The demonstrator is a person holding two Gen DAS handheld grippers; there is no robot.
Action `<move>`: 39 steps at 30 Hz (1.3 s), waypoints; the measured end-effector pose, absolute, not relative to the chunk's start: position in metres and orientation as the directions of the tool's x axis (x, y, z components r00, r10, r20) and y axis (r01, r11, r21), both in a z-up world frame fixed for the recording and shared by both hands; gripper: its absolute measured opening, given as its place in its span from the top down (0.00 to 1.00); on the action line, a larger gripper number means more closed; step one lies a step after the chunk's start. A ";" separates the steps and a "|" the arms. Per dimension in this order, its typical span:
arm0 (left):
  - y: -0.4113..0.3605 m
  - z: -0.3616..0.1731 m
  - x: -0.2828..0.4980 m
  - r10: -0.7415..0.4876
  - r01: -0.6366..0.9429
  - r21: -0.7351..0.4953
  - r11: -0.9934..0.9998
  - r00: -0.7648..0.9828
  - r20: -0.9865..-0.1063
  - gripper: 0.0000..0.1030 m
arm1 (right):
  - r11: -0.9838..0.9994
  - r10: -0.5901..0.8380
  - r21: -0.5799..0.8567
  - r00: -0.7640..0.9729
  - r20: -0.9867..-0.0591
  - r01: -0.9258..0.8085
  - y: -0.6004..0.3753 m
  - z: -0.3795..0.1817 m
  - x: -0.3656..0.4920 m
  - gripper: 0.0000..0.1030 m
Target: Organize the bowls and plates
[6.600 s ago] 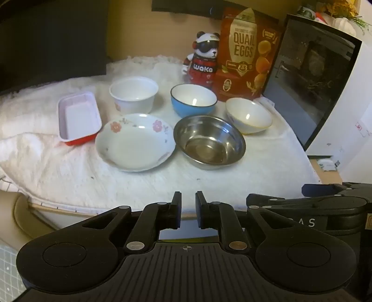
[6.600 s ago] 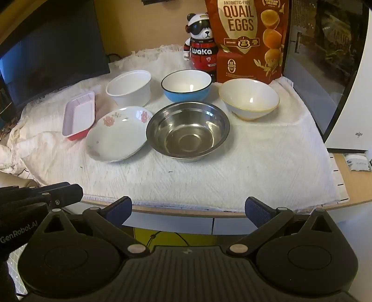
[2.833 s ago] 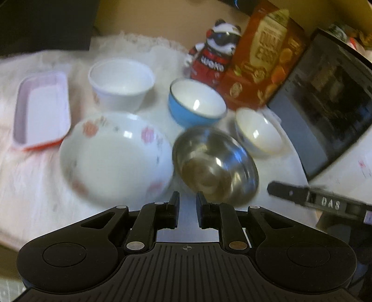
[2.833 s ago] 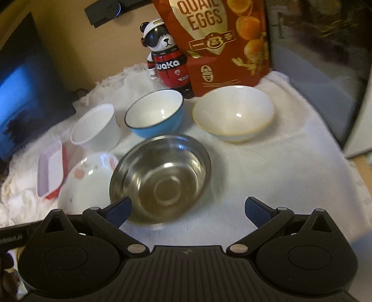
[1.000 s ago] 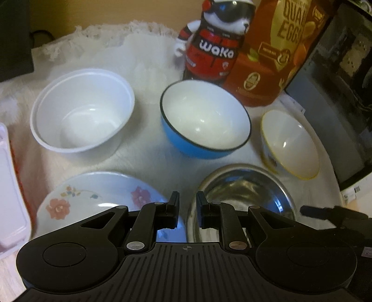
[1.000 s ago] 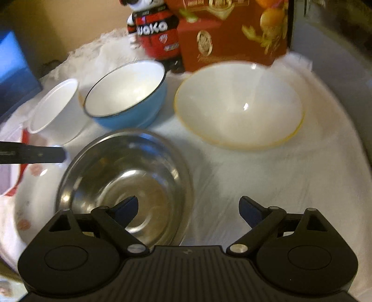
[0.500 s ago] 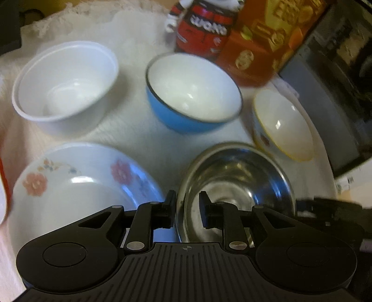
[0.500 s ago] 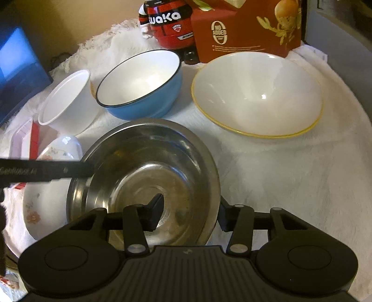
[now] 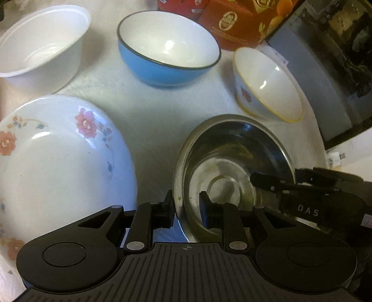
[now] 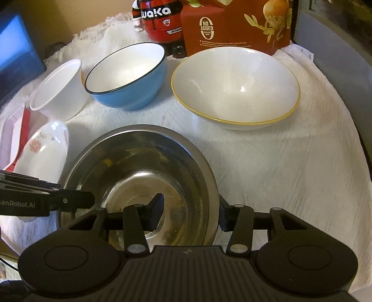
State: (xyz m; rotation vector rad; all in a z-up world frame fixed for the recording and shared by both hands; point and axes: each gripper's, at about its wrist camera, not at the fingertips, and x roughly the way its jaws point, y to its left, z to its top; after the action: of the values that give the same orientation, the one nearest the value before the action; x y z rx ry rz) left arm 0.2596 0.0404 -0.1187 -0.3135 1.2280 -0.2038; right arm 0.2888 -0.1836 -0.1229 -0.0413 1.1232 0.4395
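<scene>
1. Round stainless steel bowl (image 10: 139, 176) sits near-centre on the white cloth (image 10: 279, 174), right of the flowered plate (image 9: 58, 162).
2. Right gripper (image 10: 189, 209) pinches its right rim for lifting.
3. Left gripper (image 9: 186, 209) straddles the left rim, apparently not yet clamped.

All on the cloth (image 10: 279, 174). Nearest, at centre: metal bowl (image 10: 139, 167). Just left of it, not touching: plate (image 10: 44, 153), with tray (image 10: 11, 132) farther left. Behind these, in a row from left to right: tub (image 10: 58, 93), deep bowl (image 10: 125, 76), wide bowl (image 10: 234, 88). Behind the deep bowl: figurine (image 10: 160, 21). Right of that, close behind the wide bowl: packet (image 10: 234, 25). Far left, at the back: screen (image 10: 14, 55).
</scene>
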 end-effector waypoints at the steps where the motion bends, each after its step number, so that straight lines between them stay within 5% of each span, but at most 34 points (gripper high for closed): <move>1: 0.040 -0.119 0.259 -0.324 -0.021 -0.349 0.937 0.322 -0.890 0.76 | 0.914 0.320 0.187 0.354 -0.879 -0.361 -0.185 -0.123 0.289 0.55; 9: 0.048 -0.103 0.253 -0.355 -0.042 -0.396 0.917 0.362 -0.862 0.77 | 0.902 0.354 0.203 0.383 -0.853 -0.381 -0.185 -0.094 0.290 0.54; 15: 0.107 -0.071 0.241 -0.257 -0.198 -0.389 0.900 0.481 -0.838 0.77 | 0.826 0.469 0.237 0.389 -0.793 -0.512 -0.129 -0.064 0.292 0.54; 27: 0.212 -0.082 0.189 -0.020 -0.473 -0.283 0.834 0.486 -0.874 0.77 | 0.671 0.510 0.209 0.238 -0.826 -0.711 0.010 -0.101 0.277 0.54; 39: 0.226 -0.090 0.173 0.040 -0.473 -0.232 0.850 0.497 -0.867 0.79 | 0.654 0.496 0.141 0.280 -0.822 -0.744 0.017 -0.106 0.274 0.53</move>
State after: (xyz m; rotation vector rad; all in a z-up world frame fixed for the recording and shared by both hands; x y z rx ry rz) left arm 0.1733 0.2257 -0.0904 -0.4807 1.0115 0.3256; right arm 0.2739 0.0171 -0.1064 -0.2944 0.9767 0.8470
